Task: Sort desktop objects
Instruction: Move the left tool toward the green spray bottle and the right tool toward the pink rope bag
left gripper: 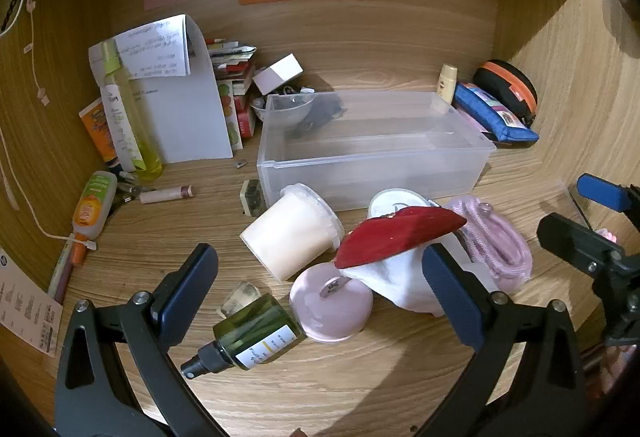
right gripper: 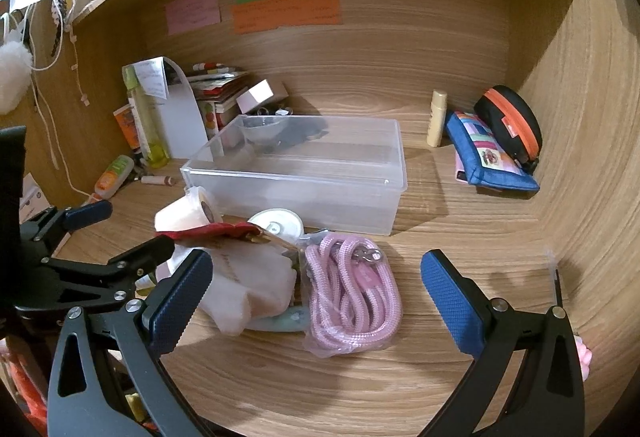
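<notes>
A clear plastic box [left gripper: 372, 149] [right gripper: 304, 173] stands in the middle of the wooden desk. In front of it lies a heap: a cream jar [left gripper: 290, 233] on its side, a pink round case [left gripper: 330, 303], a green spray bottle [left gripper: 250, 337], a white cloth with a red piece [left gripper: 396, 233], and a bagged pink rope [left gripper: 494, 237] [right gripper: 352, 297]. My left gripper [left gripper: 320, 297] is open above the pink case and bottle, touching nothing. My right gripper [right gripper: 316, 297] is open around the rope and the white cloth [right gripper: 252, 285], pads apart from them.
At the back left stand a yellow-green bottle [left gripper: 128, 117], a white paper stand [left gripper: 188, 105] and small boxes. A blue pouch [left gripper: 492, 113] and a black-orange case [left gripper: 510, 85] lie back right. A lip balm [left gripper: 166, 194] and an orange tube [left gripper: 92, 207] lie at the left.
</notes>
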`<state>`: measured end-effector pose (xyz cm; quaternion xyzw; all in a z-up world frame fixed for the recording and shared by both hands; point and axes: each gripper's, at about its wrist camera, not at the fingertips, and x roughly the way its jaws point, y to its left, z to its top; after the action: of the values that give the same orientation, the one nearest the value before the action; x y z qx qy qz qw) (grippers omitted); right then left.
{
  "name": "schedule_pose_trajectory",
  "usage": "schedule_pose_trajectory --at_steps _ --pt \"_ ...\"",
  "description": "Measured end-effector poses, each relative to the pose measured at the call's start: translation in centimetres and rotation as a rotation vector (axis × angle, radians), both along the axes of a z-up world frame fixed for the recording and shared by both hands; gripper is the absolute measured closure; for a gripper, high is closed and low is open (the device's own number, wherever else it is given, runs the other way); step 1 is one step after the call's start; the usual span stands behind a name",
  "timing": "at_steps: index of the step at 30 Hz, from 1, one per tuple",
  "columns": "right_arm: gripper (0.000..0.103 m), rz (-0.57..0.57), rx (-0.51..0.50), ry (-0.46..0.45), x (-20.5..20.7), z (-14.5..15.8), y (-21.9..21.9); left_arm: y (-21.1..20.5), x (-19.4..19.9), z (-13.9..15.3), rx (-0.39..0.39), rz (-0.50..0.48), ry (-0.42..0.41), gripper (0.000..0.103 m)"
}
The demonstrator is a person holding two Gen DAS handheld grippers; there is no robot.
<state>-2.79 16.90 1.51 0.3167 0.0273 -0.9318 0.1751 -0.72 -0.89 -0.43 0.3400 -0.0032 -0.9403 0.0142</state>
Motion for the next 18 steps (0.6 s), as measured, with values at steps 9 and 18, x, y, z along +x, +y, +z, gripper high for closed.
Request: schedule_pose_trajectory --at_steps 9,18 --pt "0.000 -0.010 0.003 0.029 0.3 0.3 0.2 -1.8 0.2 -0.4 0.011 -0.016 0.010 0.000" --pt "0.000 -0.039 0.004 -0.004 -0.7 -0.5 2.3 -5.8 1.5 -1.5 0.008 0.043 -0.039 0.000"
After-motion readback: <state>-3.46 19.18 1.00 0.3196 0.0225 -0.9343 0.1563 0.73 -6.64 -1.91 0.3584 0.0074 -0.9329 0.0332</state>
